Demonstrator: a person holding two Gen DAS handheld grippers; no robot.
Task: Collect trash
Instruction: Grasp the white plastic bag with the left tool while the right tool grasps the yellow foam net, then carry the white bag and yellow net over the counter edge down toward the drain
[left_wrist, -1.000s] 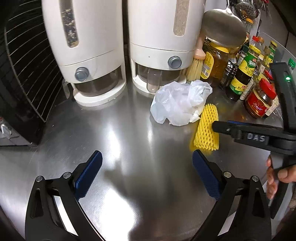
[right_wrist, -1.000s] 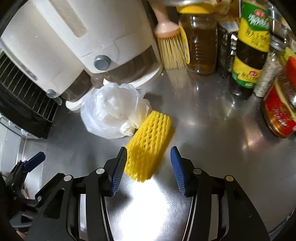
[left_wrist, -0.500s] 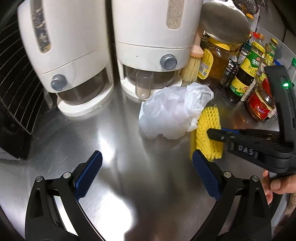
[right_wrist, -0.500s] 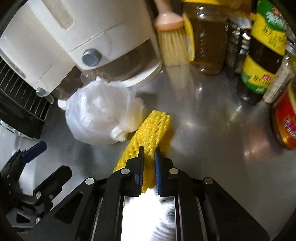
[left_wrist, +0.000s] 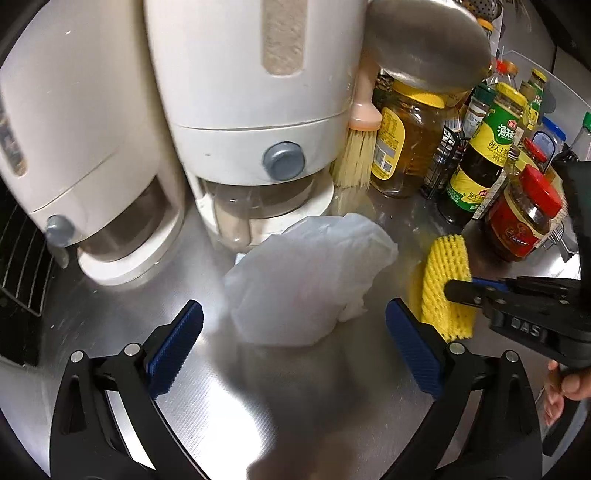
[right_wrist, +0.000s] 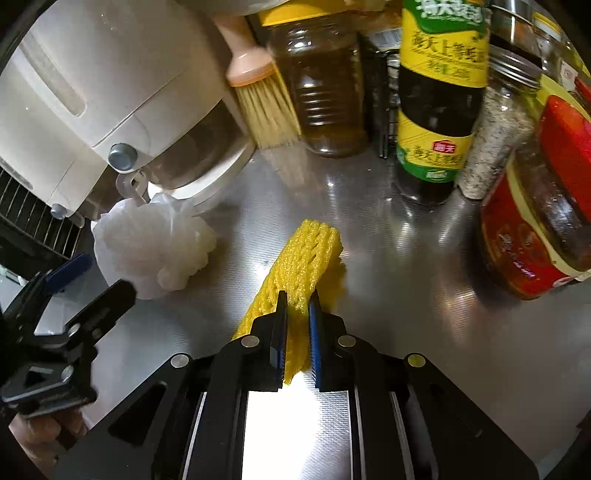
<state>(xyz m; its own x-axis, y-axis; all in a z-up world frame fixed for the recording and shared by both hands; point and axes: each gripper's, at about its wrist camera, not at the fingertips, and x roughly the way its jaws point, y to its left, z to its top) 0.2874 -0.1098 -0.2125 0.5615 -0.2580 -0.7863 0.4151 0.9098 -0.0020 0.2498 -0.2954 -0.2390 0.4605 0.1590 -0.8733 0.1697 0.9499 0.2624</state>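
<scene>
Foam net (right_wrist: 295, 273) pinched by right claw (right_wrist: 297, 332) | left claw (left_wrist: 291, 350) released | steel counter (right_wrist: 406, 295)

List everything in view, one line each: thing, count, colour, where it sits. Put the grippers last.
foam fruit net: one, yellow, on the counter, pinched at its near end.
plastic bag: one, white, crumpled, in front of the dispensers.
dispensers: two, white with grey knobs, at the back left.
brush: one, pink handle with pale bristles, upright beside the oil jar.
oil jar: one, amber, at the back.
sauce bottle: one, dark with a green and yellow label.
red-lidded jar: one, far right.
counter: one, steel.
left gripper: blue pads, open, just short of the bag.
right gripper: blue pads, shut on the net.
</scene>
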